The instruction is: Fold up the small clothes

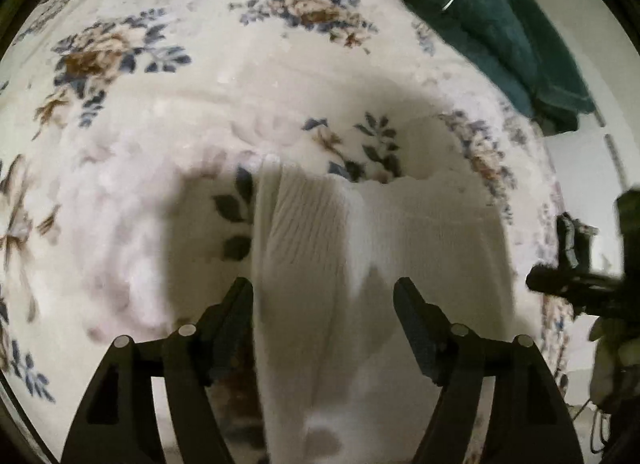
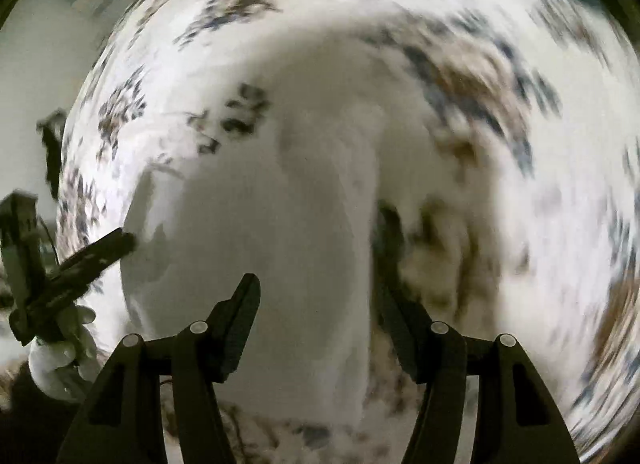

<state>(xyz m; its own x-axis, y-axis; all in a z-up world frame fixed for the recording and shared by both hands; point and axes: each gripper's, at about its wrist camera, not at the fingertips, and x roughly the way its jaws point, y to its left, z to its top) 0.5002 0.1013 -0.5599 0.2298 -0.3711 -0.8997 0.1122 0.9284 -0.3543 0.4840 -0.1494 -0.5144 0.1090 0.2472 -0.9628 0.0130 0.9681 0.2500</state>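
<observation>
A white ribbed garment [image 1: 360, 232] lies flat on a cream floral blanket [image 1: 160, 111]. In the left wrist view my left gripper [image 1: 324, 292] hovers above the garment's near part with its jaws wide apart and nothing pressed between the pads. The right gripper [image 1: 560, 284] shows as a dark shape at the garment's right edge. The right wrist view is heavily blurred. There the right gripper [image 2: 320, 288] stands open over the same white garment [image 2: 280, 223]. The left gripper [image 2: 88, 260] shows at the far left, held by a white-gloved hand [image 2: 56, 352].
A dark green garment [image 1: 492, 27] lies at the blanket's far right corner, with a pale wall or floor beyond it. The floral blanket [image 2: 540, 143] spreads out around the white garment on all sides.
</observation>
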